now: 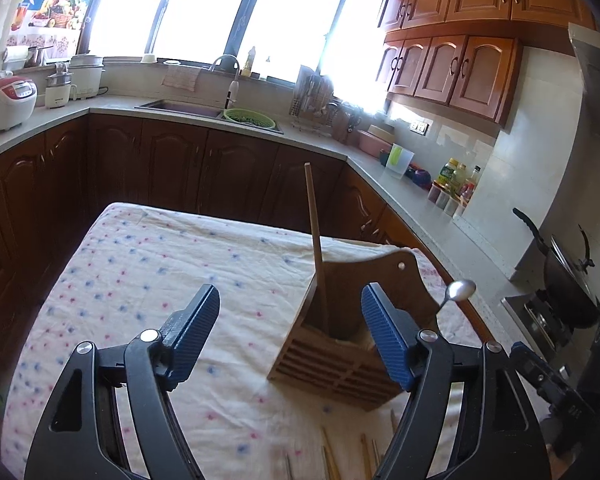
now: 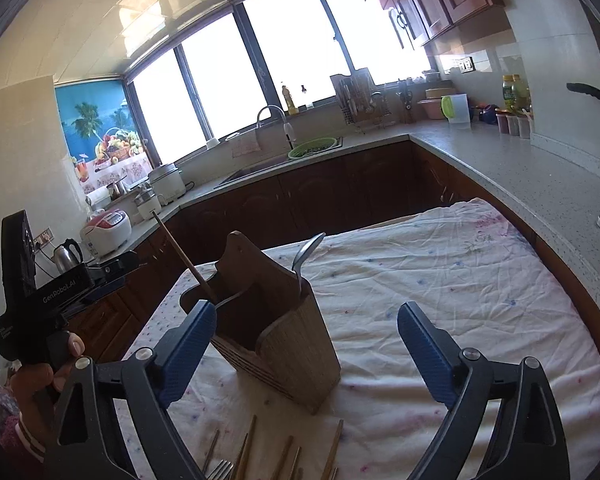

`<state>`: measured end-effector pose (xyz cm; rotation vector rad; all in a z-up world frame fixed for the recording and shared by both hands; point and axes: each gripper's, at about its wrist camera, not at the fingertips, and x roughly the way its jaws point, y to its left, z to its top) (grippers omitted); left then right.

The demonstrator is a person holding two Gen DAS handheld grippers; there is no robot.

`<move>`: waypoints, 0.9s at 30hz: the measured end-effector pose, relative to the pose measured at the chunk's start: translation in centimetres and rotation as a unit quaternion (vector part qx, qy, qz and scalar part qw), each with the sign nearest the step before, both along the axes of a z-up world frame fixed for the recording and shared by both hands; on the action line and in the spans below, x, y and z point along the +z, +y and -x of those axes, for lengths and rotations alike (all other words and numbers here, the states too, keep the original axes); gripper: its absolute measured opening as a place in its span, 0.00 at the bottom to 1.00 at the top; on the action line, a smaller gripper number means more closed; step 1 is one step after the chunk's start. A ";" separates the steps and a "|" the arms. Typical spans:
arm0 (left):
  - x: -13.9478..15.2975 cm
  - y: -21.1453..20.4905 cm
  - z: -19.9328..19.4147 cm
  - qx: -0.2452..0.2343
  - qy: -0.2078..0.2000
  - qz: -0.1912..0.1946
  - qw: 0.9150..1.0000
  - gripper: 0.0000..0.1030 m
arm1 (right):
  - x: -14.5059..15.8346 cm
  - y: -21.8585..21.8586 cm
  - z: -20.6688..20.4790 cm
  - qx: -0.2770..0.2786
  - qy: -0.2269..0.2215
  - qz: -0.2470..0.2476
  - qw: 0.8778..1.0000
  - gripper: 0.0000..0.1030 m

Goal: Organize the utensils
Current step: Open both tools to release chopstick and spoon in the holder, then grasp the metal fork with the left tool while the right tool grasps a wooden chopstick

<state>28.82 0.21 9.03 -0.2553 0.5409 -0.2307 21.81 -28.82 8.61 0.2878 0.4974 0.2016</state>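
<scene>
Chopsticks point(image 2: 249, 454) and a fork point(image 2: 220, 470) are lying loose on the cloth right under my right gripper point(image 2: 306, 334), just short of its fingers, so that's what's sitting nearest the lens. Both sets of jaws are hanging wide open and I'm gripping nothing on either side.

Going left to right in the right wrist view: a hand point(image 2: 40, 376) is holding the left gripper's handle off beyond my left finger, then the wooden utensil holder point(image 2: 284, 344) is standing between the fingers, closer to the left finger point(image 2: 186, 350). One chopstick point(image 2: 184, 258) is leaning out of its left compartment, and a spoon point(image 2: 306, 256) is poking up from the right one. Past the right finger it's only flowered tablecloth point(image 2: 460, 280).

From the left gripper point(image 1: 290, 334), the holder is sitting ahead, over towards the right finger point(image 1: 386, 338), partly behind it.
</scene>
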 end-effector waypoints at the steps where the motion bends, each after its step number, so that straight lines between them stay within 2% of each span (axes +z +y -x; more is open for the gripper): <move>1: -0.3 0.2 0.8 0.001 0.005 -0.002 1.000 0.73 | -0.1 -0.2 0.8 -0.003 0.000 -0.003 1.000 0.94; 14: -5.9 1.4 9.2 0.006 0.083 0.004 0.997 0.73 | -2.8 -0.7 9.4 -0.020 0.016 -0.008 1.000 0.94; 27: -9.0 0.1 12.0 -0.016 0.126 0.003 0.992 0.73 | -6.9 -1.4 12.8 -0.034 0.075 -0.008 0.997 0.94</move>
